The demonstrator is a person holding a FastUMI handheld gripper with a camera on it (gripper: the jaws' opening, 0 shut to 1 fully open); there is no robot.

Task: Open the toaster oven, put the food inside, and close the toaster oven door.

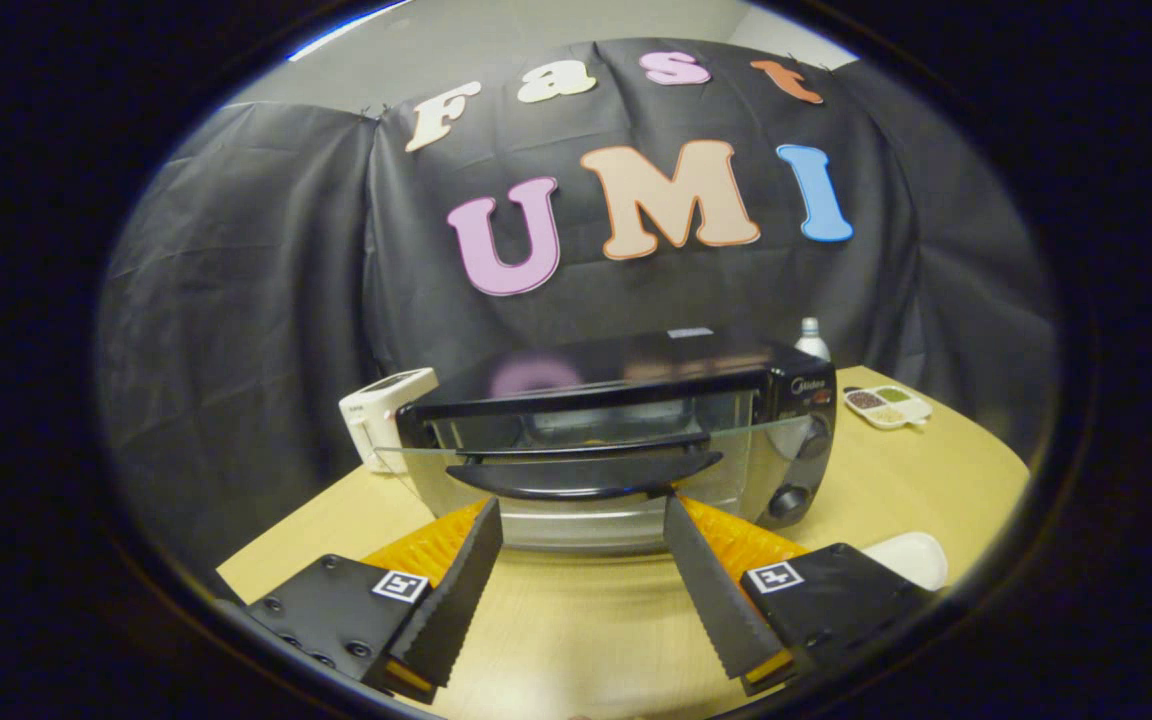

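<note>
Glossy black toaster oven point(626, 385) with clear glass door point(576, 470); smooth pale wood-look desk point(576, 630); matt creased black cloth wall point(266, 300); serrated gripper point(581, 510) fingers spread apart.

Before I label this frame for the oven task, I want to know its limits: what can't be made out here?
- Inside of the black toaster oven, gripper view: glare on the lowered glass door blurs it; food cannot be confirmed.
- White plate: partly behind the open gripper.
- Divided white dish: fillings too small to identify.
- White bottle: lower part behind the oven.
- White appliance: partly behind the oven.
</note>
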